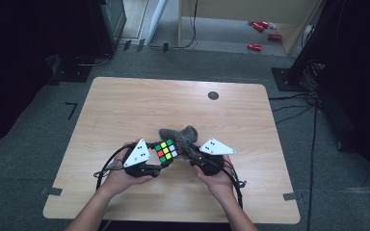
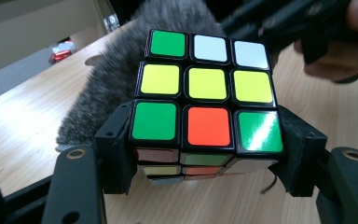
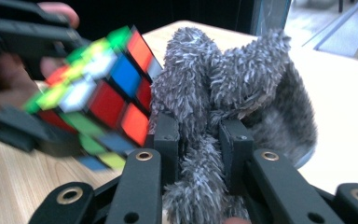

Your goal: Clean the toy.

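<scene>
High view. Wooden counter [image 1: 125, 110], pale, with a dark round disc [image 1: 213, 95] near its far edge. The left gripper [image 1: 150, 159] and right gripper [image 1: 192, 156] are held side by side above the near half of the counter, each in one hand of the person. A puzzle cube [image 1: 168, 151] sits between the left fingers, coloured face up. A grey fuzzy cloth [image 1: 180, 136] lies just beyond the right fingers and touches the cube's far side. Red objects [image 1: 260, 33] lie on the floor well beyond the counter.

Left gripper view. The left gripper [image 2: 205, 154] is clamped on the puzzle cube [image 2: 207, 84]: one finger [image 2: 116, 144] presses the cube's lower left side, the other its lower right side. The cube face shows green, white, white; three yellow; green, orange, green. The grey cloth [image 2: 107, 88] rises behind the cube, beyond the fingers and towards the left one. The other hand [image 2: 340, 60] is beyond the right finger.

Right gripper view. The right gripper [image 3: 199, 140] is closed tight on the grey cloth [image 3: 242, 79]; a fold of it is pinched between the two fingers [image 3: 167, 135], with the rest bunched above and beyond them. The puzzle cube [image 3: 102, 93], blurred, is just left of the fingers, touching the cloth, held in the left gripper [image 3: 28, 130].
</scene>
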Demonstrator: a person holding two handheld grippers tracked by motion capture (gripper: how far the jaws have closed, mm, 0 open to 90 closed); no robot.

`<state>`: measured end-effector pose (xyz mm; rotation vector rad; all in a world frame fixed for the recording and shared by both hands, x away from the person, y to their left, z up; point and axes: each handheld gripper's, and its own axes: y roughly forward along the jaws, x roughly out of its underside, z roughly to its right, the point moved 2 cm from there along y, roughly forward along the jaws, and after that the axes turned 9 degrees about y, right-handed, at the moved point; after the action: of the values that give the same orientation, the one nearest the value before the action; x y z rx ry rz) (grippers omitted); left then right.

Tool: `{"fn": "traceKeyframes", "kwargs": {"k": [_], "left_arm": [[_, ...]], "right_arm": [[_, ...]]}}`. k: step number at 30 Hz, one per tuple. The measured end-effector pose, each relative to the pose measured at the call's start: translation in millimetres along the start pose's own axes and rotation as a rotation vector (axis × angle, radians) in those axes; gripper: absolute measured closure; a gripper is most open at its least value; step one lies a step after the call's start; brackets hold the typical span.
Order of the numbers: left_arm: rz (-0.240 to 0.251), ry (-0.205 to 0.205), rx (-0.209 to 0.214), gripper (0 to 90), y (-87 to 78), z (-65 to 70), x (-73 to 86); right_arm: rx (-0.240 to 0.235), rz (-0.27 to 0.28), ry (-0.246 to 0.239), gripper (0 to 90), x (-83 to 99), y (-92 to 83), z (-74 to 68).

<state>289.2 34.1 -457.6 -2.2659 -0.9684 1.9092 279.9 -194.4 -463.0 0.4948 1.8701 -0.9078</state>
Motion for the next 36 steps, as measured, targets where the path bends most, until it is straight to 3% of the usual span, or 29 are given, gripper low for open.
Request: {"fn": "traceKeyframes", "kwargs": {"k": [4,7,11,18,24,26,31,34,36], "left_arm": [[0.018,-0.02,0.012,35.1,-2.3,-3.5,1.5],[-0.012,0.001,0.01,35.1,2.4,-0.2,3.5],[-0.016,0.012,0.014,35.1,5.2,4.5,0.8],[-0.006,0.0,0.018,35.1,1.8,1.9,0.1],[0.009,-0.004,-0.025,35.1,0.1,-0.8,-0.6],[0.013,-0.012,-0.02,35.1,-1.1,-1.9,-0.5],[0.077,-0.024,0.008,35.2,-6.6,-2.7,-3.9],[0.101,-0.03,0.02,35.2,-8.4,-3.1,-4.8],[0.095,-0.038,0.013,35.2,-8.8,-4.8,-3.4]], "right_arm": [[-0.014,-0.004,0.009,73.7,-0.9,-0.8,-0.1],[-0.048,0.028,-0.008,73.5,-7.9,-6.5,-8.2],[-0.039,0.06,-0.02,73.5,-12.4,-10.2,-14.5],[-0.038,0.021,0.011,73.5,-3.1,-3.3,-7.5],[-0.029,0.023,0.018,73.5,-4.2,-4.3,-7.7],[-0.025,0.016,0.018,73.2,-3.6,-4.0,-8.4],[0.02,0.013,0.04,73.1,-0.5,-1.4,-2.7],[-0.006,0.013,0.057,73.3,0.2,-1.4,-1.9],[-0.004,0.025,0.036,74.7,-0.6,-1.8,-5.0]]}}
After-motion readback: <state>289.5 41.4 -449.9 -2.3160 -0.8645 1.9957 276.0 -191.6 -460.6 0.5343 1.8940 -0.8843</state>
